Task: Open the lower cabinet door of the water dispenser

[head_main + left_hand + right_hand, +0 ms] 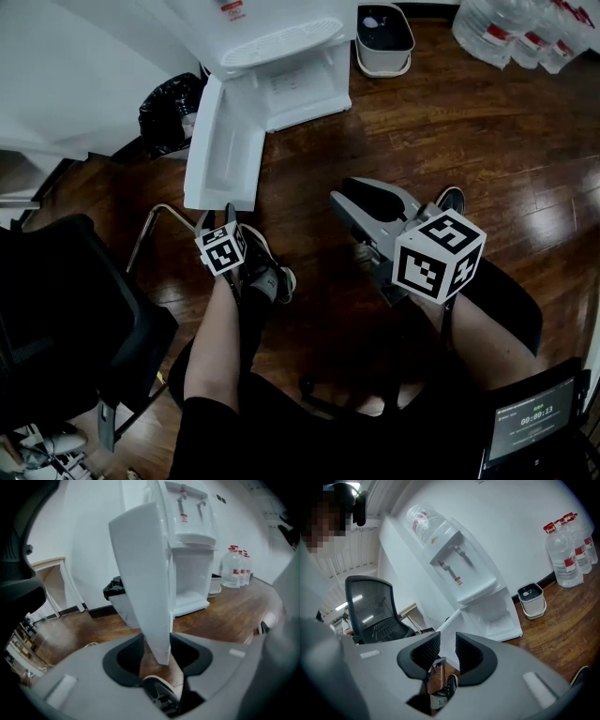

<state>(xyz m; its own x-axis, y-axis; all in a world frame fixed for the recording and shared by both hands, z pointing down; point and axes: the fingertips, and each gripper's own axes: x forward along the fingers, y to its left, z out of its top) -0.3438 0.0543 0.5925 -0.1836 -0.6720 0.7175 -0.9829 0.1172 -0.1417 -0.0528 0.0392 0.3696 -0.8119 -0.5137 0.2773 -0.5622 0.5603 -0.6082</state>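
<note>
Water dispenser point(281, 42) stands at far edge of wood floor point(450, 141), lower cabinet door point(225, 155) swung well out to its left, compartment exposed. Door's free edge points toward the person. Left gripper point(156, 645) is at the bottom corner of that edge: fingers point(123, 663) closed against both door faces, no gap visible. Right gripper point(448, 648) held off to the right – fingers point(469, 656) slightly apart, nothing between them. Black-bagged bin point(169, 112) sits just beside door's outer face, limited clearance there. Office chair point(56, 309) near left arm. Floor to the right bare up to white pail point(382, 39) and water bottles point(525, 33).
</note>
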